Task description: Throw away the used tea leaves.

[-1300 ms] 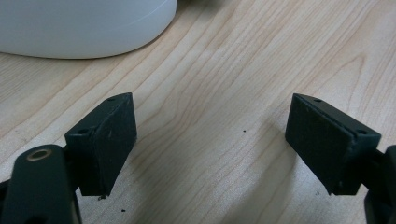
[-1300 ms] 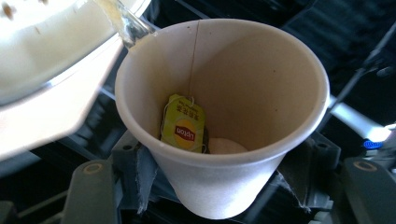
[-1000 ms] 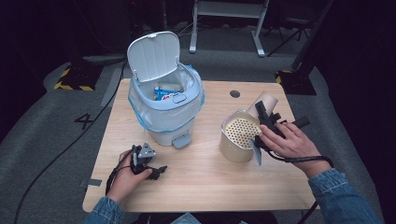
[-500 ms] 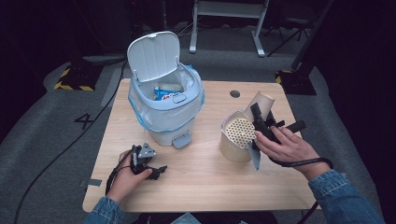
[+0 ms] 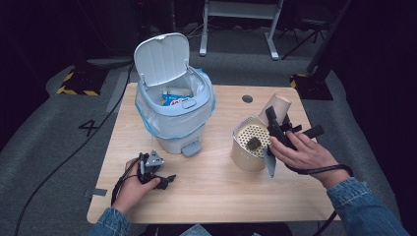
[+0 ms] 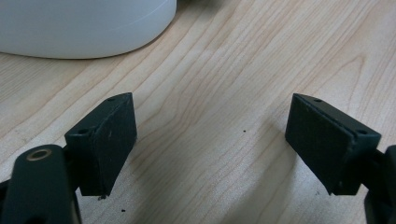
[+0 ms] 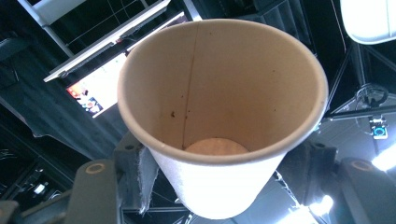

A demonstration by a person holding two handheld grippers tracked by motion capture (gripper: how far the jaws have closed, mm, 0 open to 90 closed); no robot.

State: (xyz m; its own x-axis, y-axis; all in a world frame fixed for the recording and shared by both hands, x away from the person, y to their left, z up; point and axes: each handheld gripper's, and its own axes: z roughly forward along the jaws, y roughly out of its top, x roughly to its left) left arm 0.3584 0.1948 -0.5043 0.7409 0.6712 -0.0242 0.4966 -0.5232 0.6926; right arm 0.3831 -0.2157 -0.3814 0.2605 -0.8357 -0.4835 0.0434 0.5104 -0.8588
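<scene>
A beige paper cup is tilted in the air over the right side of the table, with my right gripper shut on its sides. In the right gripper view the cup has its mouth toward the camera. It is empty, with a few brown specks inside, and a black jaw presses it on each side at my right gripper. My left gripper rests on the wooden table near the front left. Its jaws stand wide apart at my left gripper over bare wood.
A white pedal bin with its lid up and a blue liner holds some packaging at the table's back left; its base lies just beyond the left jaws. A beige metal canister with a perforated insert stands under the cup.
</scene>
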